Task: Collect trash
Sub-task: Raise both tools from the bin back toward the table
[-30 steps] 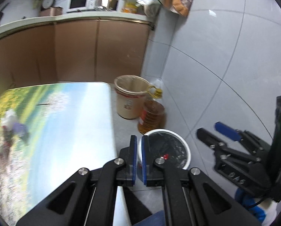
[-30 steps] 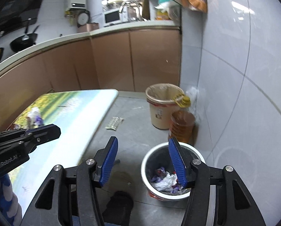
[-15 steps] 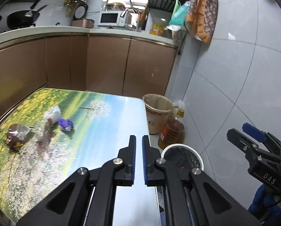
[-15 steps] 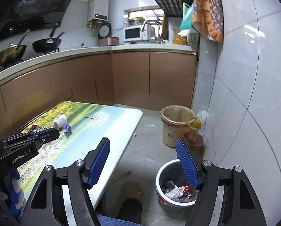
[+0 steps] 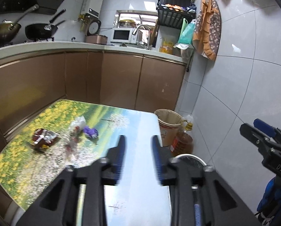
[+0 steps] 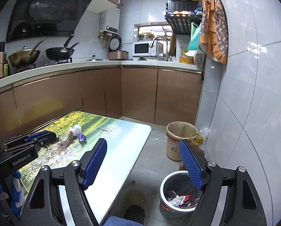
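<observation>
Both your grippers hang empty over the near end of the worktop (image 5: 140, 169): the left gripper (image 5: 137, 156) with fingers partly spread, the right gripper (image 6: 143, 162) with fingers wide apart above the floor bin (image 6: 178, 194). The remaining trash lies clustered at the worktop's far left: a brown wrapper (image 5: 43, 136), a clear crumpled bag (image 5: 78, 122) and a purple wrapper (image 5: 91, 131). Reach the left gripper forward, straddle one piece squarely, pinch low so thin film does not slip, then carry it across to the bin.
</observation>
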